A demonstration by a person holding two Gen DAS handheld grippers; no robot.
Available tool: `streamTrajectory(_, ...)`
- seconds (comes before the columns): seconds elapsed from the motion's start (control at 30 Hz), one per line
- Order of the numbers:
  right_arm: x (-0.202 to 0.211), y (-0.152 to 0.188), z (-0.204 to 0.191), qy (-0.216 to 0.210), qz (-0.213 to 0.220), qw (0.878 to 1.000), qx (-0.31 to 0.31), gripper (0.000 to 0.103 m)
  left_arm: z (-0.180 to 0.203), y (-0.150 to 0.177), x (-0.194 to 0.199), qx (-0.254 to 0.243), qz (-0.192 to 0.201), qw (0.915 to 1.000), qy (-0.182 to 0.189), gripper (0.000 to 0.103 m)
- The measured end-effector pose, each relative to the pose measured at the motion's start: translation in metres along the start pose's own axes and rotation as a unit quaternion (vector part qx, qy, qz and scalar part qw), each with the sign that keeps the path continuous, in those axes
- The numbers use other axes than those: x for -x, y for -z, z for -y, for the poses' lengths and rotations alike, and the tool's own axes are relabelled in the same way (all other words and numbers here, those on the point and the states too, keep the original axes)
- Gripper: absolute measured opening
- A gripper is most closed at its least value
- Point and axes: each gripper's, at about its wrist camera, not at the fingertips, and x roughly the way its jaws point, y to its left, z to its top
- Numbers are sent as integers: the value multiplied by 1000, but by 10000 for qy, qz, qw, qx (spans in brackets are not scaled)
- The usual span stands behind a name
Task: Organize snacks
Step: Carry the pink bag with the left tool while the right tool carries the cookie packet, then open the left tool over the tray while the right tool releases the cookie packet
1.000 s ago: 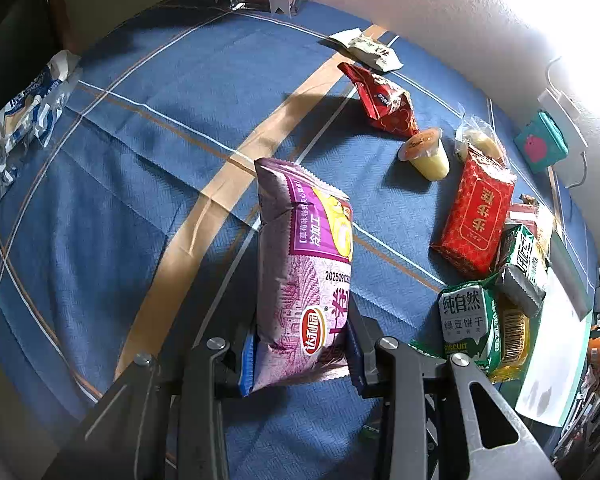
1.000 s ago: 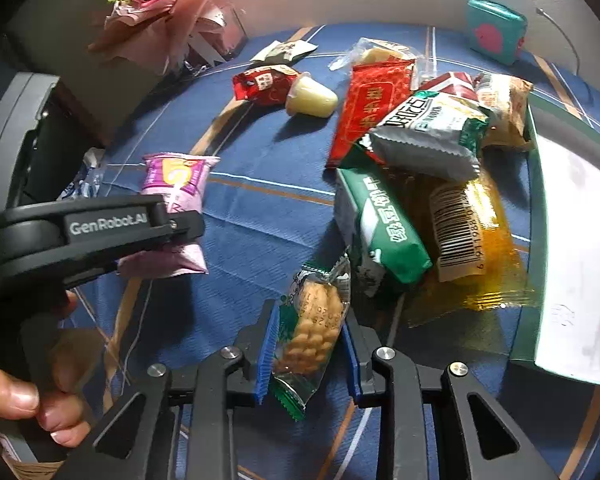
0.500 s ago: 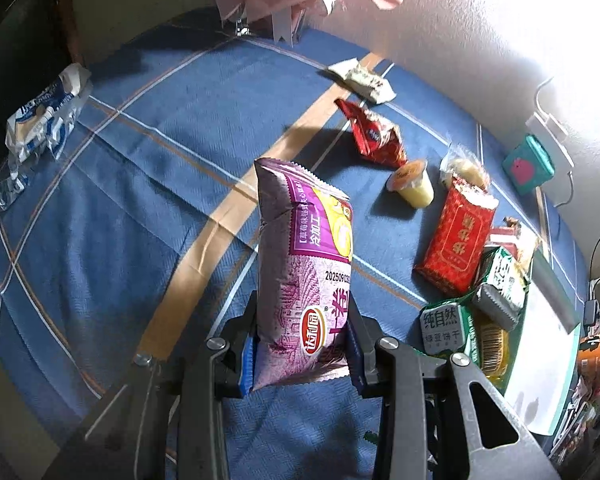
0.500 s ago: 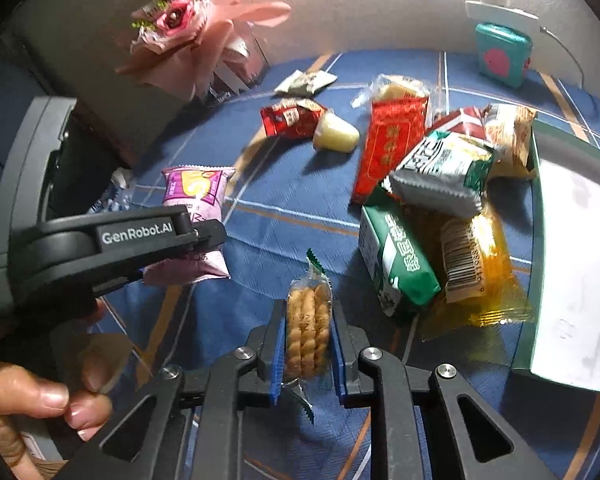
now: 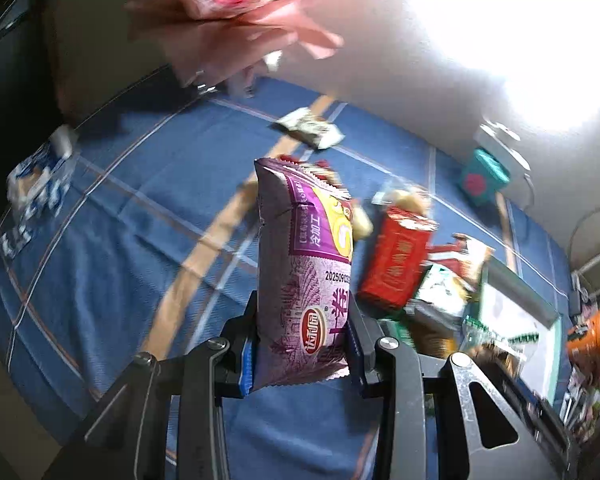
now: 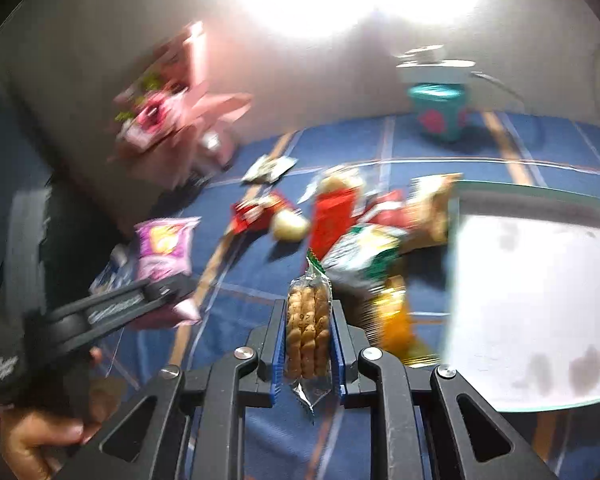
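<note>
Above the blue cloth [image 5: 112, 240], both grippers have risen: left gripper [image 5: 302, 354] clamps the purple bag [image 5: 304, 272], right gripper [image 6: 308, 354], newly closed, pinches the biscuit pack [image 6: 308, 328]; both snacks are airborne, ready for sorting.

The left hand-held gripper [image 5: 302, 354] points steeply downward, its jaws clamped on a purple snack bag [image 5: 304, 264]. The right hand-held gripper [image 6: 307, 350] tilts downward too, jaws pinching a clear biscuit packet [image 6: 308, 330]. The person's left hand [image 6: 40, 432] grips its handle.

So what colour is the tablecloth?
Blue tablecloth with tan and white stripes; clearest in the left wrist view.
</note>
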Motion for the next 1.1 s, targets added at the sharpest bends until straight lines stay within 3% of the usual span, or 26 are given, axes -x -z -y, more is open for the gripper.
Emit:
streamTrajectory(0.27, 34, -25, 93, 595, 468, 9904, -1153, 21, 83, 0, 0, -876, -95, 9956, 312, 38)
streamTrajectory(0.57, 61, -36, 177, 1094, 864, 9676, -2104, 21, 185, 10, -19, -1814, -160, 9803, 770, 38)
streamTrajectory(0.8, 64, -42, 204, 1323, 940, 9606, -2256, 21, 232, 24, -54, -2246, -313, 9704, 834, 38)
streamTrajectory(1.1, 50, -49, 223, 1511, 835, 9593, -2233, 21, 258, 32, -86, -2415, -379, 9662, 822, 38)
